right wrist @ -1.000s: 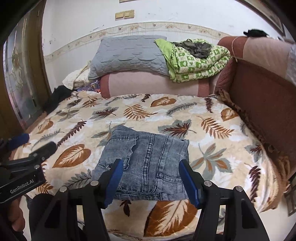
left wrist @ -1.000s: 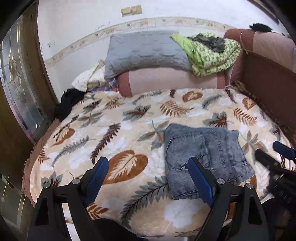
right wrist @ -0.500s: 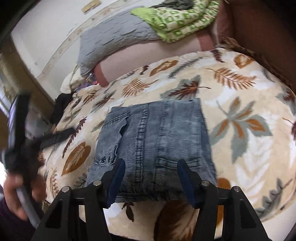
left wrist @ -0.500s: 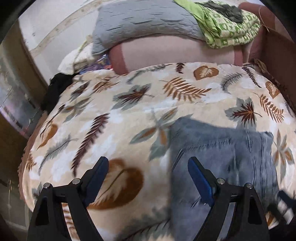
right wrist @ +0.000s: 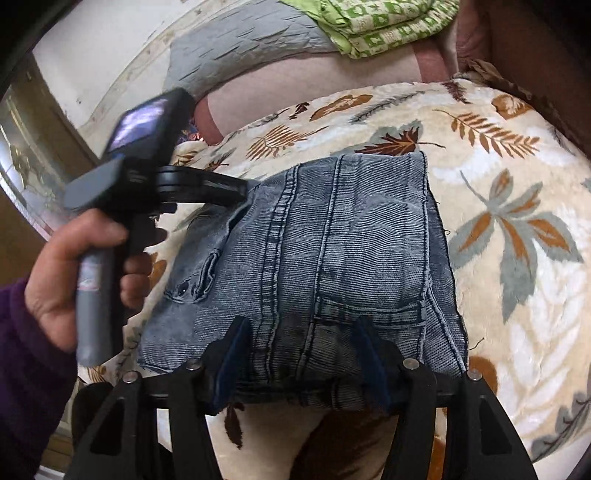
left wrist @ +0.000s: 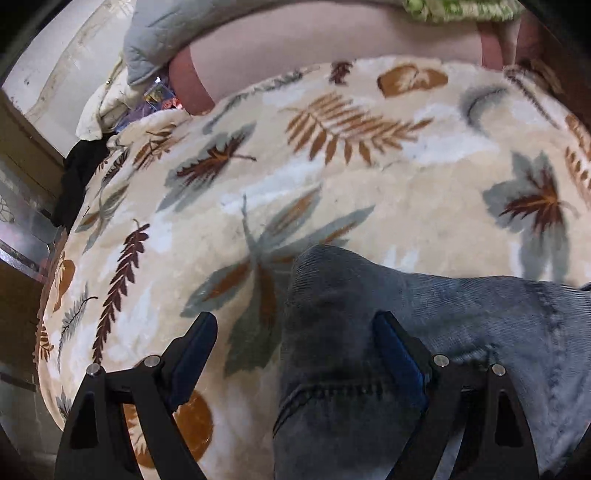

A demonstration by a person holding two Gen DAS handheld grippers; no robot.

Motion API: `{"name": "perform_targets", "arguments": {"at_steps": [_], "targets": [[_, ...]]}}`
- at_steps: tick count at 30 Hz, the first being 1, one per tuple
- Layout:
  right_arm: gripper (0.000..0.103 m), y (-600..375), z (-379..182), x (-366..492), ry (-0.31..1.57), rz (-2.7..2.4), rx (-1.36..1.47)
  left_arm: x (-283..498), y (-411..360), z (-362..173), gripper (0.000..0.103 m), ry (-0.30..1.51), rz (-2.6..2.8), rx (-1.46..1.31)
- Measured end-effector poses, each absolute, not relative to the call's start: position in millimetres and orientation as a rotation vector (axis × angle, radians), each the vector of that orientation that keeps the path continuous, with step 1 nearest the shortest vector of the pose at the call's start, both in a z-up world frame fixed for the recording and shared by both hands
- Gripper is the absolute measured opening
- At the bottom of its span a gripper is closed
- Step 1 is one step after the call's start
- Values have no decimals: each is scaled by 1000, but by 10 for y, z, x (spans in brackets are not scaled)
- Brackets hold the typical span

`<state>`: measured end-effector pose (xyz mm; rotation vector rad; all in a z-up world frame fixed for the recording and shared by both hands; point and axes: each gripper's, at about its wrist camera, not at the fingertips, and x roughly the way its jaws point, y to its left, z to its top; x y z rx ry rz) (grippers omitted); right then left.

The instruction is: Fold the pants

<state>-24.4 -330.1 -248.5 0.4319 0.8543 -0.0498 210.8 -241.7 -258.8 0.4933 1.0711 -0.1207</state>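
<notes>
Folded grey-blue jeans (right wrist: 332, 251) lie on the leaf-print blanket (right wrist: 517, 221). My right gripper (right wrist: 301, 330) hangs over their near edge by the waistband, its blue pads (right wrist: 231, 354) straddling the fabric without pinching it. Its jaws are opening. A hand (right wrist: 70, 269) in a purple sleeve holds my left gripper (right wrist: 238, 190), whose tips meet the jeans' far left corner. In the left wrist view the left gripper (left wrist: 295, 332) stands wide open. That corner of the jeans (left wrist: 424, 332) bulges up between its fingers, and one finger (left wrist: 395, 350) rests over the denim.
A grey pillow (right wrist: 240, 48) and a green patterned quilt (right wrist: 384, 26) sit on the pink headboard cushion (right wrist: 314, 81) at the back. Dark clothing (left wrist: 79, 173) lies off the bed's left edge by a wooden door. A brown sofa arm (right wrist: 535, 55) borders the right.
Both grippers have dropped toward the jeans. The left one swung over to the jeans' far left corner; the right one came down low onto their near edge. The jeans stayed put.
</notes>
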Motion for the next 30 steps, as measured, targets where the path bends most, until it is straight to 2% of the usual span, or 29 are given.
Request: {"name": "perform_targets", "arguments": {"at_steps": [3,15,22,30], "targets": [[65,-3306,-2485,-244,854,-44,437,2191,-2354,-2646,96,1096,-110,459],[65,-3524,-2366,-362,761,-5,576,1672,-1588,-2075,96,1010,-203,384],[65,-3761,-2250,-512,720,-30,651,1370,-1127,-2180,96,1122,-275,258],[69,-4366,-2261,-520,796,-77,718,1365,-1196,-2348,96,1157,-314,248]]}}
